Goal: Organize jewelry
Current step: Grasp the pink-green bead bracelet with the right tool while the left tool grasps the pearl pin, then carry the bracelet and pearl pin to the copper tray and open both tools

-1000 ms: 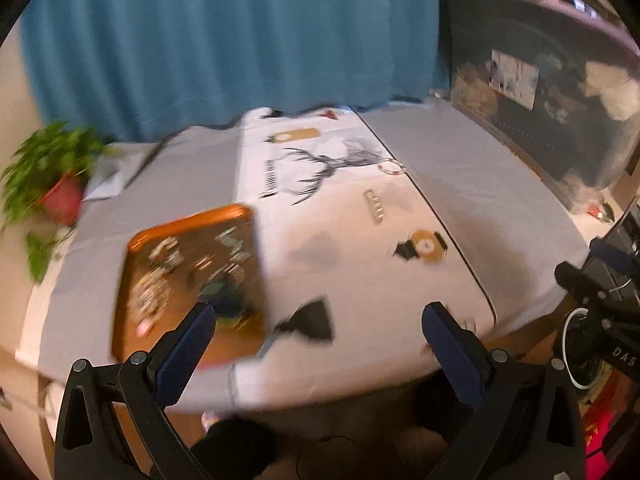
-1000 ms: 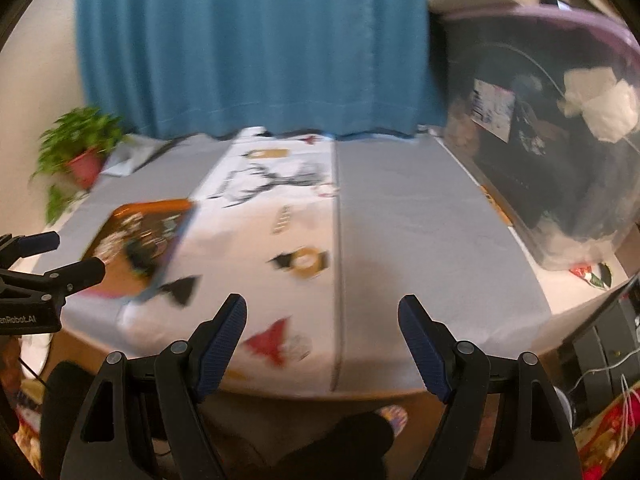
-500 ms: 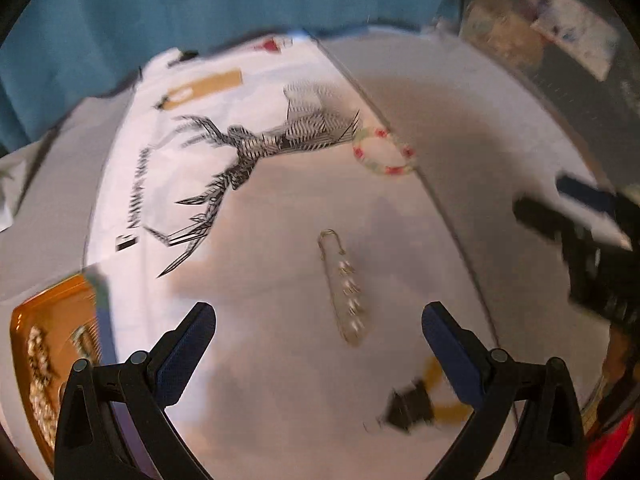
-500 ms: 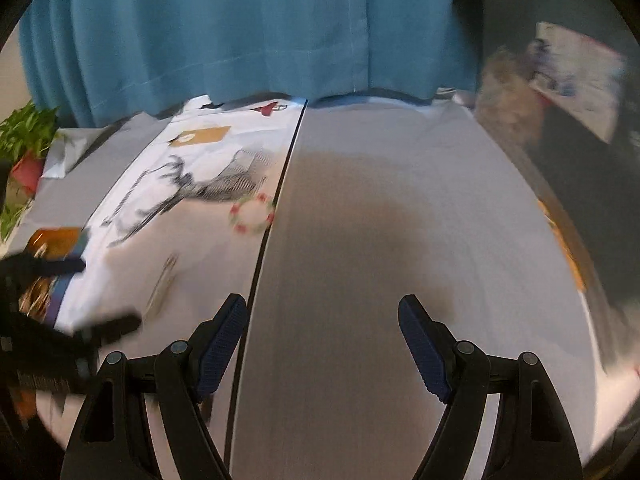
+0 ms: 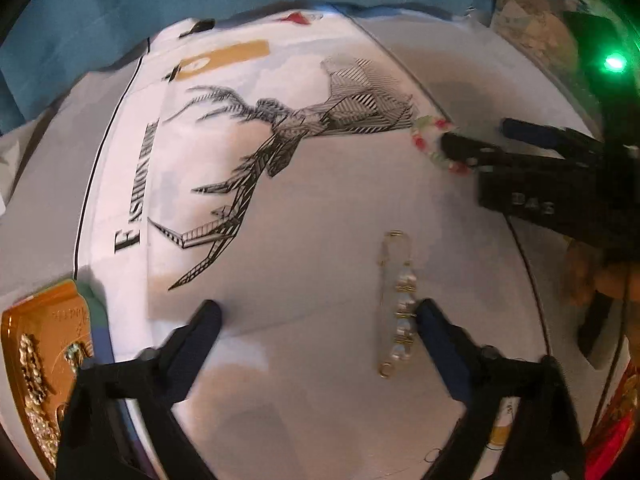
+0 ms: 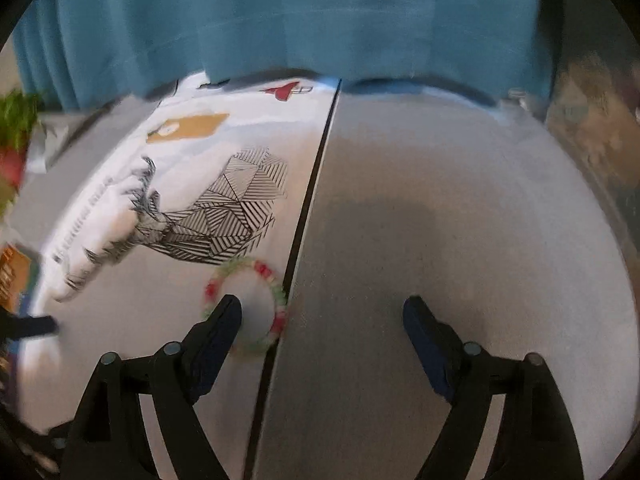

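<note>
A gold pin brooch with pearl beads (image 5: 398, 312) lies on the white printed cloth, just inside the right finger of my open left gripper (image 5: 318, 314). A red, green and white bead bracelet (image 6: 248, 304) lies by the cloth's dark seam; it also shows in the left wrist view (image 5: 430, 142). My right gripper (image 6: 322, 312) is open, its left fingertip (image 6: 228, 312) over the bracelet's ring. The right gripper shows in the left wrist view (image 5: 480, 138). An orange tray (image 5: 52, 312) with several gold pieces sits at the left.
The cloth carries a black deer print (image 5: 304, 128) and a tan tag print (image 6: 188, 126). A grey cloth (image 6: 460, 240) covers the table's right half. A blue curtain (image 6: 300, 12) hangs behind. A potted plant (image 6: 14, 128) stands at the far left.
Both grippers have moved forward and down over the table. The brooch now sits by my left gripper's right finger, and the bracelet has come under my right gripper's left finger.
</note>
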Tool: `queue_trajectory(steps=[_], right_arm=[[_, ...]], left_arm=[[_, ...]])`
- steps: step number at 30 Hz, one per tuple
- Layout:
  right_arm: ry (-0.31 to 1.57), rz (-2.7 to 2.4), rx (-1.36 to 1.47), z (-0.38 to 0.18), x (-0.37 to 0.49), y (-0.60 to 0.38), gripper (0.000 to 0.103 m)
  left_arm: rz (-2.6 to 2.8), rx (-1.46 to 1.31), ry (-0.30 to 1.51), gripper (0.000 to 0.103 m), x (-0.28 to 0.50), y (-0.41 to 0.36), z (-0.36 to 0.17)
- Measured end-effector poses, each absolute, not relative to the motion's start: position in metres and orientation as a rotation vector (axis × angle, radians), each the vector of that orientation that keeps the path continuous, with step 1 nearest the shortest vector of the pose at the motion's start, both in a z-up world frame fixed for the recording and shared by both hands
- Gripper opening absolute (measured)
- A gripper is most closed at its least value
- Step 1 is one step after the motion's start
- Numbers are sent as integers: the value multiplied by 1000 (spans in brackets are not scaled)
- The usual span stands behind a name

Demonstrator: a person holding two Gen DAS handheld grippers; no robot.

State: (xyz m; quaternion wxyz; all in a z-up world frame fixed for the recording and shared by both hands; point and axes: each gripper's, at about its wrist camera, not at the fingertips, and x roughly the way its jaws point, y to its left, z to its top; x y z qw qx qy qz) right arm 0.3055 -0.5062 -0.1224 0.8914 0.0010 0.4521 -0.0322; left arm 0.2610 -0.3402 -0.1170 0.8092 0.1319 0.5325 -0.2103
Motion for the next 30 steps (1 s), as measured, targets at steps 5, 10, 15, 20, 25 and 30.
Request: queue_trajectory(steps=[5,10,15,20,25,30], right_arm=[[913,40,-115,-119,303,-483,6],[925,-3,36,-102,279,-501,6],[860,-58,82,-64,222,-513,6],[799,-106,-4,-18,154,-489,6],[744,-110,-19,22,85,-449,6],[699,-75,8,50,16,-408,6]], left_arm=[[-553,355,1103,9,249,-352,-105],[-558,285,1074,9,245,-329,-78],[-543,226,1012,9,224,-290,-35],[-548,208,935,9,170,-256,6],[-546,143,894,9,109,-212,38],[-551,132,842,9,38,-168,61]])
